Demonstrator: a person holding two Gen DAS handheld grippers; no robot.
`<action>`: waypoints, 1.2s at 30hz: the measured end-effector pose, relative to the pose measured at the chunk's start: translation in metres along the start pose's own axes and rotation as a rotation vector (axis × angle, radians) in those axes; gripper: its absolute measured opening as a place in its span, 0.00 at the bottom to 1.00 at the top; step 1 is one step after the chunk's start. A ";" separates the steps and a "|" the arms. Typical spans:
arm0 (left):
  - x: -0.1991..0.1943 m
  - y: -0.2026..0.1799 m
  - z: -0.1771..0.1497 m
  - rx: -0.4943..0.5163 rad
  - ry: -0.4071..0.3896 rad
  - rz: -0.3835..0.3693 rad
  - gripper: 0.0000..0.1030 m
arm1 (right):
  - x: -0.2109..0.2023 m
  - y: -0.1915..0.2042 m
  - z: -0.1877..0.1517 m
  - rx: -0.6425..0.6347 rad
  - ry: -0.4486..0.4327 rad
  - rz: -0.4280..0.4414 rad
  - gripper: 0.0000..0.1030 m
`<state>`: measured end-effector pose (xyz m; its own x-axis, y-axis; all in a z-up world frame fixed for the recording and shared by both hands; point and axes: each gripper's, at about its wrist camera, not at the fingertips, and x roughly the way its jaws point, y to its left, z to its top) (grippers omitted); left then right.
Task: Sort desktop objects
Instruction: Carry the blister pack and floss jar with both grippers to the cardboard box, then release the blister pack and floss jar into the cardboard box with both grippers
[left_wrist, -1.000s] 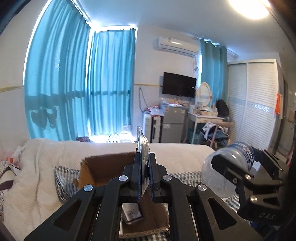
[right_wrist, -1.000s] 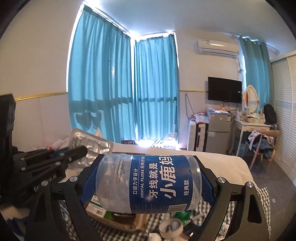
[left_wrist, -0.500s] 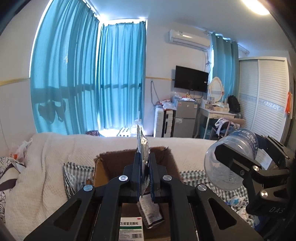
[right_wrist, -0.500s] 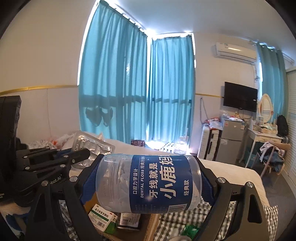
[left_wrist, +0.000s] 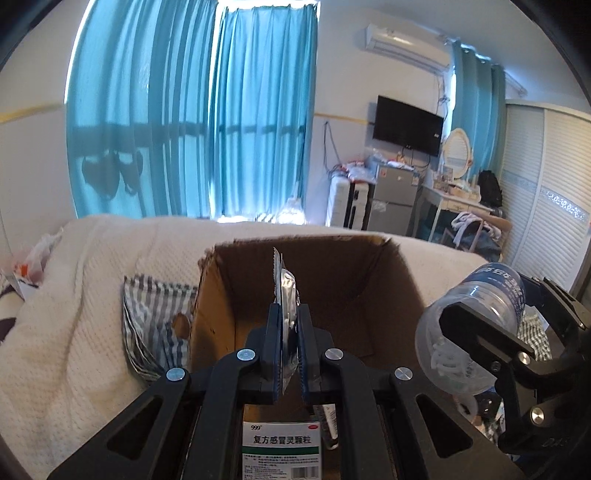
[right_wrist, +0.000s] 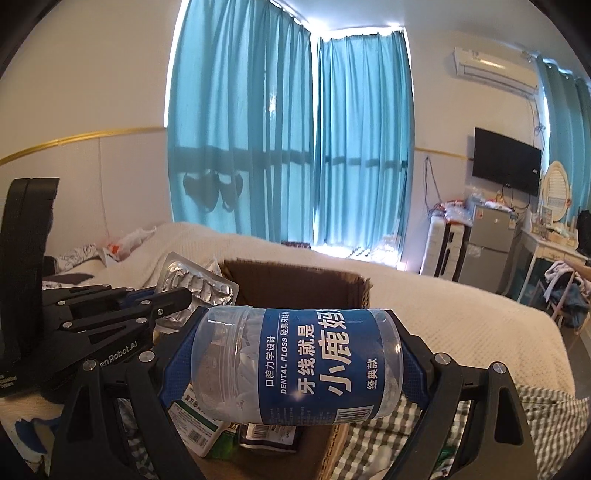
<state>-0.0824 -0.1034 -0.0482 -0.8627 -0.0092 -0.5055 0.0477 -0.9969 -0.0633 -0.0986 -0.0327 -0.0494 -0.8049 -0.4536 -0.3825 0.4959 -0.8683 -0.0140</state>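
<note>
Two grippers, each loaded, over an open cardboard box (left_wrist: 229, 295) on the bed

Left gripper (left_wrist: 286, 325) has its jaws clamped tight on a silver blister pack (left_wrist: 286, 291), held on edge above the box mouth. Right gripper (right_wrist: 295, 354) grips a clear dental floss jar (right_wrist: 295, 362) sideways by its two ends — blue label facing up. Inside the box lies a white-and-green medicine carton (left_wrist: 280, 450) among other packets.
</note>
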 end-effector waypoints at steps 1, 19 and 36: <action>0.004 0.001 -0.002 0.001 0.007 0.007 0.07 | 0.004 -0.001 -0.004 0.000 0.007 0.006 0.86; 0.050 0.020 -0.021 -0.039 0.138 0.024 0.08 | 0.061 0.005 -0.052 -0.060 0.175 0.054 0.87; 0.001 0.003 0.001 -0.016 0.022 0.021 0.30 | 0.020 0.005 -0.022 -0.053 0.061 0.004 0.88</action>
<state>-0.0833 -0.1060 -0.0477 -0.8501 -0.0281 -0.5259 0.0737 -0.9951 -0.0659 -0.1047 -0.0414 -0.0773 -0.7823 -0.4425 -0.4384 0.5168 -0.8540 -0.0602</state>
